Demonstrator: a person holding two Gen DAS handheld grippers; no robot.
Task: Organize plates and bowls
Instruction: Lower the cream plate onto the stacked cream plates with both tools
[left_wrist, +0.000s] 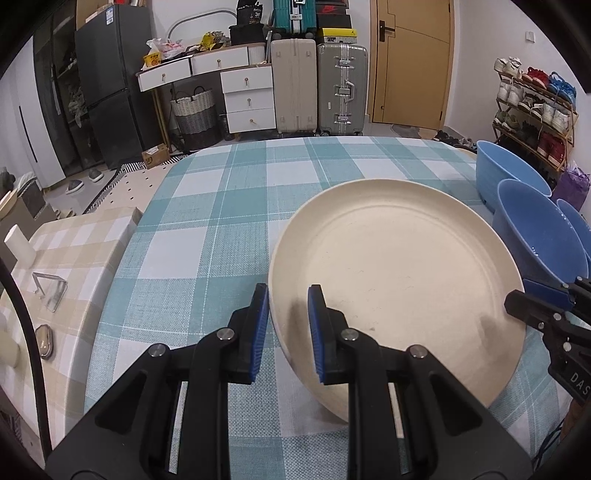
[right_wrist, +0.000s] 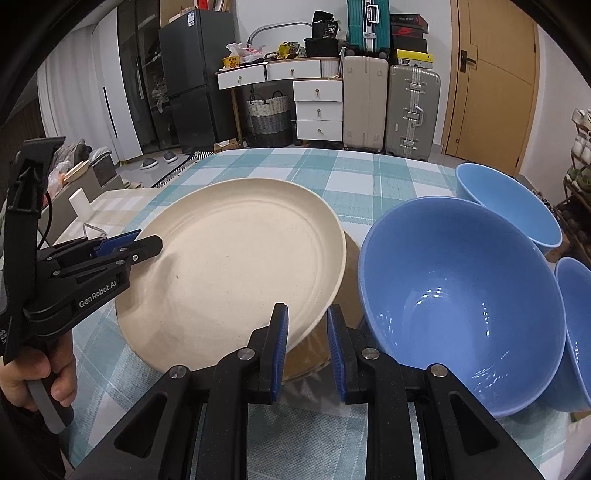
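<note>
The round cream plate (left_wrist: 399, 288) is tilted above the teal checked tabletop (left_wrist: 207, 221). The left gripper (left_wrist: 286, 325) holds its left rim between narrow jaws, and the right gripper (right_wrist: 306, 339) clamps its right edge. A second cream plate (right_wrist: 325, 350) lies underneath, beside three blue bowls (right_wrist: 461, 295).

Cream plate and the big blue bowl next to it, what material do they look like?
Cream plate: matte, faintly speckled surface with no glare; probably wheat-straw or fibre-filled plastic, though unglazed ceramic can't be ruled out. Big blue bowl: smooth, semi-gloss, fine dark specks and small sharp light reflections inside; likely the same kind of moulded plastic or melamine, but glazed ceramic is possible.
</note>
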